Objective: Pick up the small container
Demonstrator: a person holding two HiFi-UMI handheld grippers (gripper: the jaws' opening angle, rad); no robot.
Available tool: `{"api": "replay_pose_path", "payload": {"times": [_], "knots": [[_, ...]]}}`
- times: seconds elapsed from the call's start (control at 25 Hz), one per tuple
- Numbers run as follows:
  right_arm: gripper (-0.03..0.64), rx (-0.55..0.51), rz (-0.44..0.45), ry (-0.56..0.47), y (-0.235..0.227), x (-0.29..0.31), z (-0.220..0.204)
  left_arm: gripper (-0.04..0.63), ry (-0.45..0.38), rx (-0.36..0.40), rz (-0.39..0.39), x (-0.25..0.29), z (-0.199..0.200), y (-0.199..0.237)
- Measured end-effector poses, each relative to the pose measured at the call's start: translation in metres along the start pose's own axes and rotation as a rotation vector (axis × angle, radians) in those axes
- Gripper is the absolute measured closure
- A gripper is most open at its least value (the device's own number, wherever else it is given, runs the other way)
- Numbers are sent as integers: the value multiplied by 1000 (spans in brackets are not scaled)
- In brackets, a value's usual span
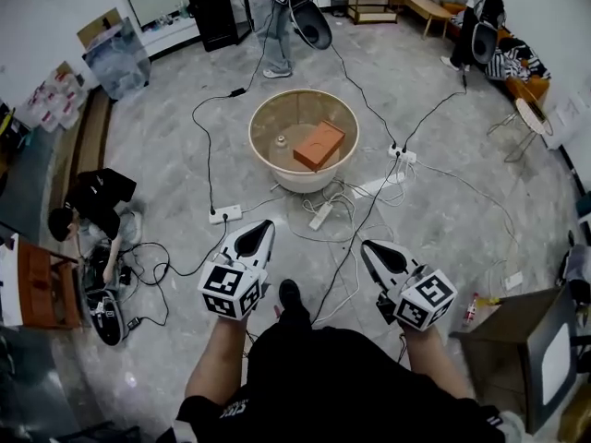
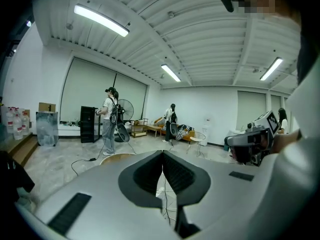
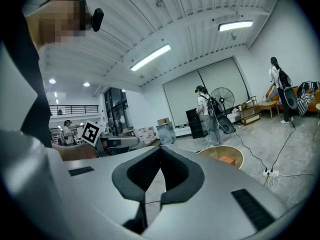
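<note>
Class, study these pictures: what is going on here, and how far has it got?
A person stands holding a left gripper and a right gripper out in front, both shut and empty. On the floor ahead sits a round tub with an orange box and a small container inside. Neither gripper is near the tub, so the pickup has not begun.

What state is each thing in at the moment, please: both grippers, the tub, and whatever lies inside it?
Left gripper: shut, fingers together, empty, held well short of the tub.
Right gripper: shut, fingers together, empty, held well short of the tub.
Tub: upright on the floor, open on top.
Orange box: lying inside the tub.
Small container: in the tub beside the box, untouched.
</note>
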State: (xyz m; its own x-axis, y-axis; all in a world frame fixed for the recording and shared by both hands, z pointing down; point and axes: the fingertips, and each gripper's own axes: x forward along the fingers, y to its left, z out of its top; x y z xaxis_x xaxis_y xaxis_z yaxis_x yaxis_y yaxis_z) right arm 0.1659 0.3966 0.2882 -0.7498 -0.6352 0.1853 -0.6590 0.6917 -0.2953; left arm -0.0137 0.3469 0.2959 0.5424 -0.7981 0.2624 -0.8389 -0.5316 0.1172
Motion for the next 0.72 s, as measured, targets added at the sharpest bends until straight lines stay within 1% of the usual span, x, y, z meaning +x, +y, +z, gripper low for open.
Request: {"api": "replay_pose_path", "payload": {"times": [0.12,0.28,0.44,0.6,0.72], "knots": [[603,3,30,24,-9,45,3,578,17,-20,-2,22,-2,36],[603,-7,51,53,-18,103,19,578,22,-35,-16,45,8,83],[603,-14,40,71,-25,150,37,578,20,-45,-19,60,18,131],[603,-21,28,82,-27,188,48,578,6,-66,-20,64,24,169],[603,-20,23,72,-25,212,57,578,7,-50,-27,65,27,189]]}}
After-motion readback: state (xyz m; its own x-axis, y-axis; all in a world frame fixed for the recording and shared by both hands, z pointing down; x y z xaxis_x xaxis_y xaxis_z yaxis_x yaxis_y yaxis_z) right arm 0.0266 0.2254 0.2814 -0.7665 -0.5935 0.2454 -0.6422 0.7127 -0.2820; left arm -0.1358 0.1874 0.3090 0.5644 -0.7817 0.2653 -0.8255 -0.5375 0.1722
